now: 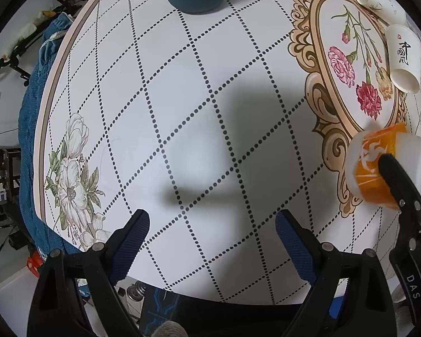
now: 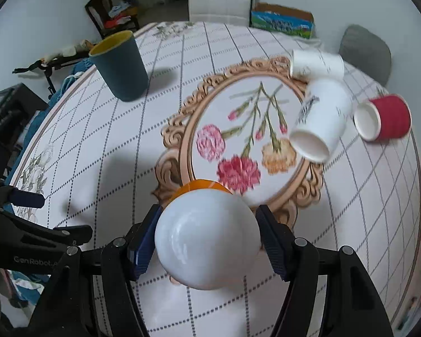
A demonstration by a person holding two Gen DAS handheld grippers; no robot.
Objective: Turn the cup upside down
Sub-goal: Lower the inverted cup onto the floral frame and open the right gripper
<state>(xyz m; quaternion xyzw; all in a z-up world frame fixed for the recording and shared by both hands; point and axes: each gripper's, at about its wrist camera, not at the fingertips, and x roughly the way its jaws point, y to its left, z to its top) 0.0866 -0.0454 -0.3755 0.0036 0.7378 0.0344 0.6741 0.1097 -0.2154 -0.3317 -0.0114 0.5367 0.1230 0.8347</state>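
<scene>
An orange cup with a white inside (image 2: pixel 207 238) is held tilted above the table, its mouth toward the right wrist camera. My right gripper (image 2: pixel 207 234) is shut on its sides. In the left wrist view the same orange cup (image 1: pixel 373 168) shows at the right edge, with one right finger (image 1: pixel 393 174) across it. My left gripper (image 1: pixel 212 233) is open and empty over the tablecloth near the table's front edge.
A teal cup with a yellow inside (image 2: pixel 119 66) stands upright at the back left. Two white cups (image 2: pixel 320 118) (image 2: pixel 315 63) and a red cup (image 2: pixel 384 118) lie on their sides at the right. The round table (image 1: pixel 126 112) has a floral cloth. Chairs stand behind it.
</scene>
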